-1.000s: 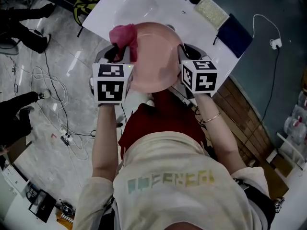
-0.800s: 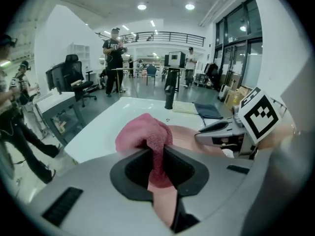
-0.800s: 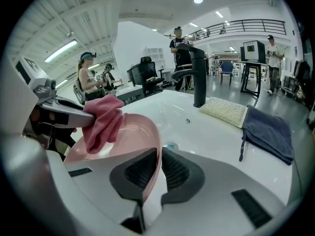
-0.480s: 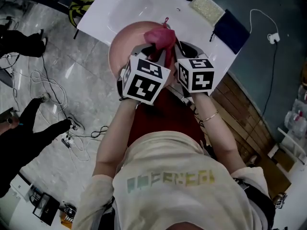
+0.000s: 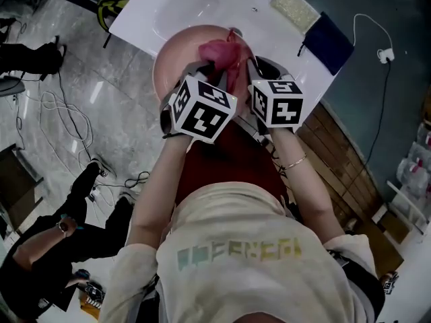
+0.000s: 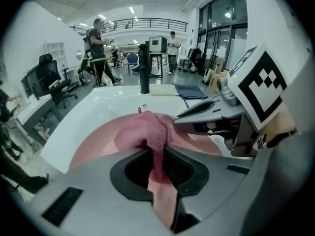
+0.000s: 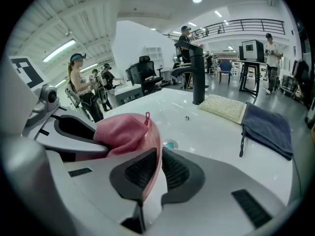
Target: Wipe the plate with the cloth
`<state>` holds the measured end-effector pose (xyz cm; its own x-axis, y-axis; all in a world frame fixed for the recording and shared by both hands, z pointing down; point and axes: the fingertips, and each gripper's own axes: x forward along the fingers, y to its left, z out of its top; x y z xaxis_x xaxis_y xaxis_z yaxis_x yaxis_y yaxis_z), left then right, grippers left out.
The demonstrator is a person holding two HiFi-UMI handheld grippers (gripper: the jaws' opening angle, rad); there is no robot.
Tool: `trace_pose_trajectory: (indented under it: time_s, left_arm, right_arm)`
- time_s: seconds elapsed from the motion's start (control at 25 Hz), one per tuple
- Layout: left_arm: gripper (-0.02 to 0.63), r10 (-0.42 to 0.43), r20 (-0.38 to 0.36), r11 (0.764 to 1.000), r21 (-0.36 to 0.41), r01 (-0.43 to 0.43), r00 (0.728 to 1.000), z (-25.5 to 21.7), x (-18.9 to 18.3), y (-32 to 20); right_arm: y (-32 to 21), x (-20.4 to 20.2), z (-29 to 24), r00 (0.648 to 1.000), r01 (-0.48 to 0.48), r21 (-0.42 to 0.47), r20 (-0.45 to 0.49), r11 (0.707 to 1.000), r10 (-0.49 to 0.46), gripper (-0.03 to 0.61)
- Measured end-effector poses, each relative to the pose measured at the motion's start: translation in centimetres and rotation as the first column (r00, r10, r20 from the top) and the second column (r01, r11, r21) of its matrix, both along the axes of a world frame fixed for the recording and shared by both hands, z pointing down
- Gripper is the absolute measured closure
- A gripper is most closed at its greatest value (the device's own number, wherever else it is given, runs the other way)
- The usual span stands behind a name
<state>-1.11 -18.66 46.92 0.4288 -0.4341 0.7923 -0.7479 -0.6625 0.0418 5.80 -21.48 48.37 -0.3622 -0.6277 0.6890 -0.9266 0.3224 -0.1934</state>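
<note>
Left gripper: jaws clamped tight on the pink cloth, whose bunched end presses on the plate's face, toward its far rim. Right gripper: jaws nipped together on the plate's near edge, holding it above the sink. Beyond the plate are a black tap, a scrub pad and a blue rag. Step, by my reading: wiping under way. Next: drag the cloth across the bare face, right grip steady.
</note>
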Motion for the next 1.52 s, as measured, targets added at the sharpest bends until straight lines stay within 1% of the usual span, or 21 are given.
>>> trace_pose_trajectory:
  time_s: [0.44, 0.76, 0.88, 0.96, 1.04, 1.12, 1.2, 1.36, 1.52]
  left_arm:
    - [0.546, -0.103, 0.044, 0.995, 0.000, 0.103, 0.994, 0.0, -5.6, 1.1]
    - [0.546, -0.200, 0.067, 0.980, 0.009, 0.200, 0.978, -0.3, -10.0, 1.4]
    - [0.546, -0.248, 0.039, 0.969, 0.008, 0.248, 0.968, -0.9, -11.7, 1.2]
    - [0.546, -0.292, -0.009, 0.957, 0.006, 0.292, 0.957, -1.6, -12.4, 1.1]
    - [0.546, -0.321, -0.049, 0.947, 0.019, 0.322, 0.946, -2.5, -12.6, 0.9]
    - [0.546, -0.319, -0.070, 0.946, 0.038, 0.322, 0.945, -3.5, -12.2, 0.7]
    - [0.546, -0.286, -0.089, 0.956, 0.046, 0.291, 0.954, -4.3, -10.7, 0.6]
    - [0.546, -0.172, -0.130, 0.984, 0.028, 0.177, 0.977, -4.3, -5.7, 0.7]
    - [0.546, -0.069, -0.145, 0.997, 0.004, 0.071, 0.987, -3.4, -0.7, 1.7]
  right_arm:
    - [0.3, -0.1, 0.0, 1.000, 0.003, 0.010, -0.011, 1.000, -0.003, 0.522]
    - [0.3, -0.1, -0.2, 1.000, 0.003, 0.016, -0.024, 1.000, -0.002, 0.522]
    - [0.3, -0.2, -0.3, 1.000, 0.001, 0.019, -0.026, 1.000, -0.001, 0.522]
    - [0.4, -0.3, -0.3, 1.000, 0.000, 0.023, -0.026, 1.000, 0.001, 0.522]
    - [0.4, -0.3, -0.4, 1.000, -0.002, 0.026, -0.025, 1.000, 0.003, 0.522]
    - [0.4, -0.4, -0.5, 1.000, -0.006, 0.025, -0.021, 1.000, 0.006, 0.522]
    - [0.3, -0.3, -0.6, 1.000, -0.010, 0.022, -0.015, 1.000, 0.010, 0.522]
    - [0.1, -0.2, -0.4, 1.000, -0.019, 0.017, -0.010, 1.000, 0.020, 0.522]
    - [0.2, -0.1, -0.3, 1.000, -0.028, 0.017, -0.004, 0.999, 0.028, 0.522]
